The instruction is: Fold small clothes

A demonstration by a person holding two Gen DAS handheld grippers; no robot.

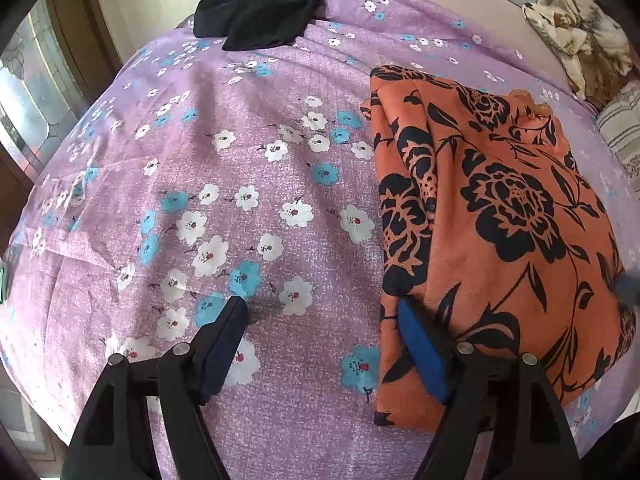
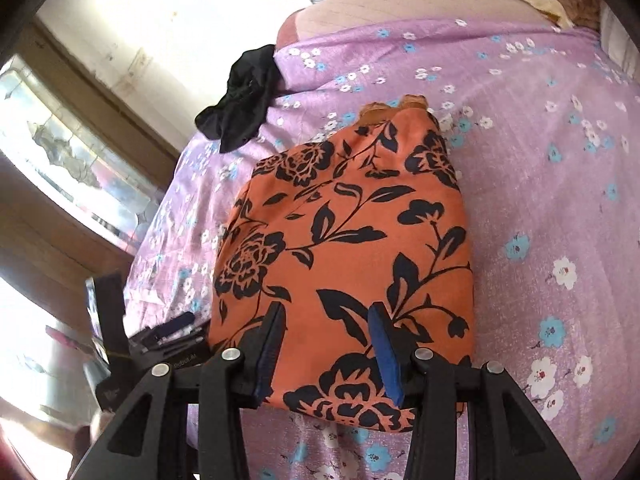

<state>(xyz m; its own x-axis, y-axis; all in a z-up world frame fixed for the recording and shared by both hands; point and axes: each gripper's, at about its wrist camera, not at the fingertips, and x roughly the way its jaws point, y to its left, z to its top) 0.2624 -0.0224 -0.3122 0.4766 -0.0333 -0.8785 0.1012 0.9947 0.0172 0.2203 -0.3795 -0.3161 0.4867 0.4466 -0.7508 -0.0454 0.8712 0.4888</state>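
The left gripper [image 1: 324, 308] hangs with its jaws spread wide over the bed; nothing is pinched between them, only bare purple flowered bedsheet [image 1: 224, 152] showing in the gap. Its blue-padded finger nearer the orange garment [image 1: 496, 216] overlaps that garment's near side edge, though whether the pad touches the cloth cannot be told, while the other finger stands over the sheet, clear of the garment. The right gripper [image 2: 328, 320] is poised above the near end of the same orange garment [image 2: 344, 240], jaws parted about halfway, one dark finger toward the garment's window-side edge and one blue pad further in; printed cloth fills the space between them, lying flat and not gathered, and whether the pads press on it cannot be told. The orange garment, printed with black roses and leaves, lies folded into a thick oblong on the bedsheet [image 2: 540, 168], its long side running away from both grippers. Beyond the garment's far end, near the corner of the bed, a crumpled black garment [image 1: 260, 8] sits partly over the sheet's edge. Past the garment on its other side, a cream and brown printed pillow [image 1: 580, 40] lies at the head of the bed. Left of the garment, off the mattress edge, the right wrist view shows the left gripper's dark body [image 2: 168, 336] and a window [image 2: 72, 148] with patterned glass.
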